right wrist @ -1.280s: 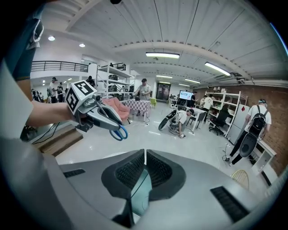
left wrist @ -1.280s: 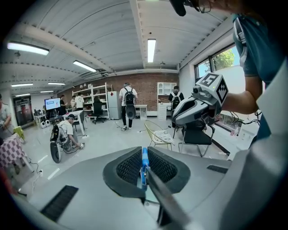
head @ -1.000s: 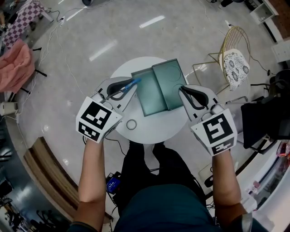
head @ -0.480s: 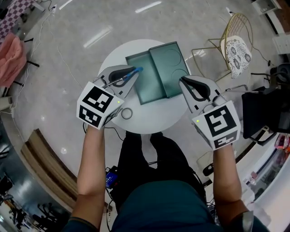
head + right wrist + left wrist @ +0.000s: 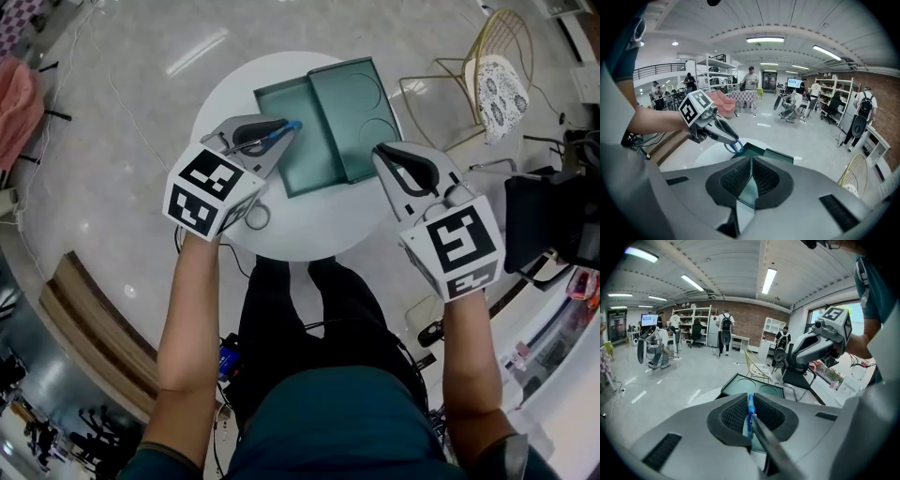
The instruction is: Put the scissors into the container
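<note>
The left gripper [image 5: 265,142] pinches the scissors [image 5: 750,412] between narrow jaws, blue handle ahead of the tips toward the green container [image 5: 305,159] on the table [image 5: 300,230], probably for dropping them in, while the right gripper [image 5: 398,161], jaws together and empty, waits beside.

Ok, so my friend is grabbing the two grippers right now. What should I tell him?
Left gripper: shut on the metal scissors with blue handle loops. The loops poke out past the jaw tips, at the left edge of the container.
Right gripper: shut, with nothing between the jaws, held by the container's right side.
The open teal plastic container sits on the round white table. Nothing shows inside it.
Done: the scissors are picked up.
Left to do: move them over the container, lower them in and let go.
</note>
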Demonstrator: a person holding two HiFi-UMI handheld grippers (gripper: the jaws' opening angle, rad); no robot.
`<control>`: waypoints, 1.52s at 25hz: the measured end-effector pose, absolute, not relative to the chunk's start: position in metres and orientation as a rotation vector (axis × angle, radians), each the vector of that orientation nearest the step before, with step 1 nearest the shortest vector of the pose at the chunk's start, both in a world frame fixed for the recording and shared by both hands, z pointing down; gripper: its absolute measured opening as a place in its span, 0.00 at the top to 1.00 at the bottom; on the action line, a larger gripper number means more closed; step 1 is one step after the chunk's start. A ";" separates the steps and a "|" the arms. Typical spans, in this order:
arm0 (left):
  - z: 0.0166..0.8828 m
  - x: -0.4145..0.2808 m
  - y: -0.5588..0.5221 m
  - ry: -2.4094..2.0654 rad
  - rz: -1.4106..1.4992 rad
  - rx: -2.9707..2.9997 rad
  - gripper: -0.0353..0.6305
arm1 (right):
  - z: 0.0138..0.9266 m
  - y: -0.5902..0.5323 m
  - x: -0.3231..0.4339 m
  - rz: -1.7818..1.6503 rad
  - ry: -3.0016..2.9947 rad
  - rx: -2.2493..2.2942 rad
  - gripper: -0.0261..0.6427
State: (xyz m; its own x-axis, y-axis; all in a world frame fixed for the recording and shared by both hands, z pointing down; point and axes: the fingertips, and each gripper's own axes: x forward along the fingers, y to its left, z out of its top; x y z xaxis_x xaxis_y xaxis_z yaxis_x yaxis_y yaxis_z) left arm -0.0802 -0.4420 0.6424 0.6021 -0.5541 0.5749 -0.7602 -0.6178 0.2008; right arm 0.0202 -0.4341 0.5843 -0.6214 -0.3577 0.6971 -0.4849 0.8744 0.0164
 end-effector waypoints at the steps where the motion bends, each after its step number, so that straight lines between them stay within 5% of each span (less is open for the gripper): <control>1: 0.649 -0.079 -0.442 -1.038 0.657 2.398 0.87 | 0.589 -0.433 0.020 0.227 -2.300 0.603 0.90; 38: 0.768 -0.025 -0.424 -0.642 0.990 2.434 0.86 | 0.661 -0.422 0.032 0.333 -2.237 0.576 0.90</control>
